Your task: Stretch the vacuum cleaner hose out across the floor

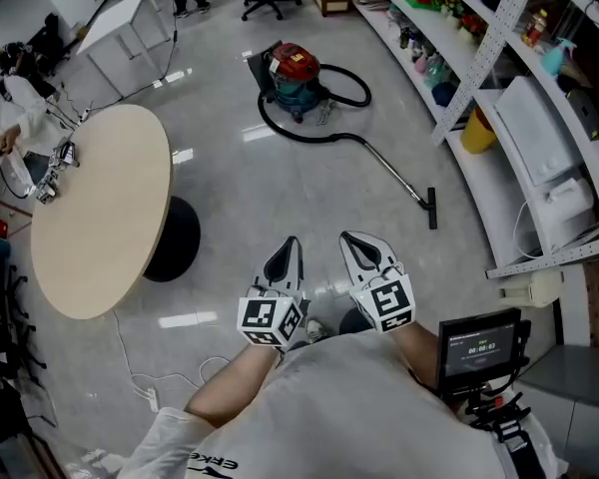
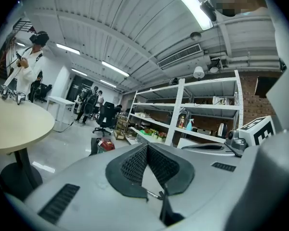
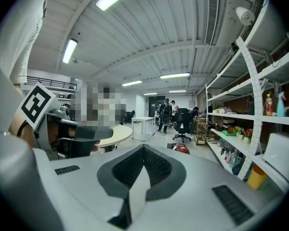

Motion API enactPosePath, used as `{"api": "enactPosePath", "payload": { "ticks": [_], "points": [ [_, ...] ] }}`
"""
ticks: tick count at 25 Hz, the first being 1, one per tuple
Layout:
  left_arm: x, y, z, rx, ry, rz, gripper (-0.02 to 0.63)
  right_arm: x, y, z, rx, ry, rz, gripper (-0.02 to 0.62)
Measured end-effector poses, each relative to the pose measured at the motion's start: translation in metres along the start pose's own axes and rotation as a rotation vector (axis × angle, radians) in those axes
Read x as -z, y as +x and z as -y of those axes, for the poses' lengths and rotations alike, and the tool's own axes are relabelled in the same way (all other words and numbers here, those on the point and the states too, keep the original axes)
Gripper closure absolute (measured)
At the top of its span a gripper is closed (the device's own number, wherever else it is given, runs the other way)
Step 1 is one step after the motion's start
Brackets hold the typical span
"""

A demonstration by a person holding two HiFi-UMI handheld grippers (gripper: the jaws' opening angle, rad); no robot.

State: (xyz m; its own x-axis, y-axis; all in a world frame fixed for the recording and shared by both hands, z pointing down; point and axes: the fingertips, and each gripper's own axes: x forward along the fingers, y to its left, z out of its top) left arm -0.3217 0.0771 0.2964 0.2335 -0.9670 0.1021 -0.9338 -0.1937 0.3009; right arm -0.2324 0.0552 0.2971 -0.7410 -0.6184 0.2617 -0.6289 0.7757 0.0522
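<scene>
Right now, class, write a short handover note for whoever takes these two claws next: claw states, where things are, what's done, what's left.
Left claw: shut, empty. Right claw: shut, empty.
The vacuum cleaner stands far ahead by the shelves; its hose curls around it, the nozzle lying nearer.
Done: nothing, hose untouched.
Left: walk over, grip the hose, pull it straight.

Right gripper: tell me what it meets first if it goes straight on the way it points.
Bare floor lies ahead of the shut right gripper; first in line is probably the black hose looped before the red vacuum cleaner, though depth is unclear.
</scene>
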Motion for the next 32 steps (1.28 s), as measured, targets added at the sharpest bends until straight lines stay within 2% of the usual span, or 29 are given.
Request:
{"api": "enactPosePath", "payload": {
  "ticks": [5, 10, 14, 19, 25, 32],
  "points": [
    [0.000, 0.065, -0.023, -0.019, 0.006, -0.016, 0.606, 0.003, 0.049, 0.055, 0.002, 0.007, -0.001, 0.604],
    [-0.007, 0.170, -0.040, -0.064, 0.014, -0.028, 0.606, 0.001, 0.111, 0.148, -0.014, 0.029, 0.008, 0.604],
    [-0.025, 0.190, -0.053, -0.089, 0.018, -0.033, 0.606, -0.016, 0.130, 0.161, -0.026, 0.033, 0.003, 0.604],
    [-0.028, 0.280, -0.063, -0.131, 0.014, -0.034, 0.605, -0.011, 0.181, 0.243, -0.051, 0.017, -0.010, 0.604],
    [-0.032, 0.342, -0.092, -0.159, 0.006, -0.055, 0.606, -0.011, 0.232, 0.288, -0.065, 0.029, -0.038, 0.604],
    [-0.033, 0.417, -0.163, -0.144, -0.012, -0.093, 0.606, -0.008, 0.325, 0.326, -0.049, 0.025, -0.089, 0.604]
  ]
}}
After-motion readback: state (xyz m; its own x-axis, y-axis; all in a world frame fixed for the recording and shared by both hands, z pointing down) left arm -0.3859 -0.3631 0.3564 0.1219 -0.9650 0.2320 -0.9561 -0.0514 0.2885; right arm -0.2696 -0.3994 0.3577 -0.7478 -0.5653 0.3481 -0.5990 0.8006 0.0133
